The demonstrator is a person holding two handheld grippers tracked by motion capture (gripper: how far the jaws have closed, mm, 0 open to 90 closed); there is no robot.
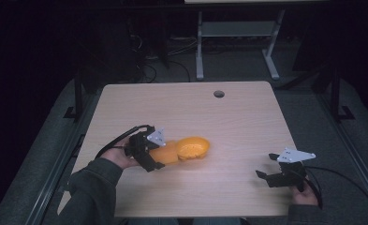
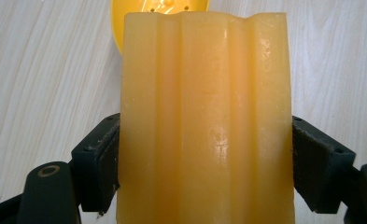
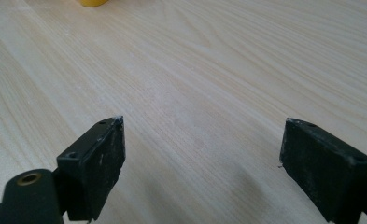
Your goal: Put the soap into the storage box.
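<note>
An orange plastic scoop [image 1: 184,150] is gripped by its ribbed handle [image 2: 204,121] in the left claw [image 1: 150,157], low over the table [image 1: 238,117]. It is judged light, stiff, slippery; the handle's middle suits holding. The right claw [image 1: 266,176] is held open, empty.

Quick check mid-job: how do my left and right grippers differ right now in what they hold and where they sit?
The left gripper is shut on the orange scoop, its jaws pressing both sides of the ribbed handle; the right gripper is open with nothing between its jaws. The left gripper sits toward the table's left-middle, the right gripper near the right front corner. Both are black, hand-held, carry a grey plate and trail a cable.
</note>
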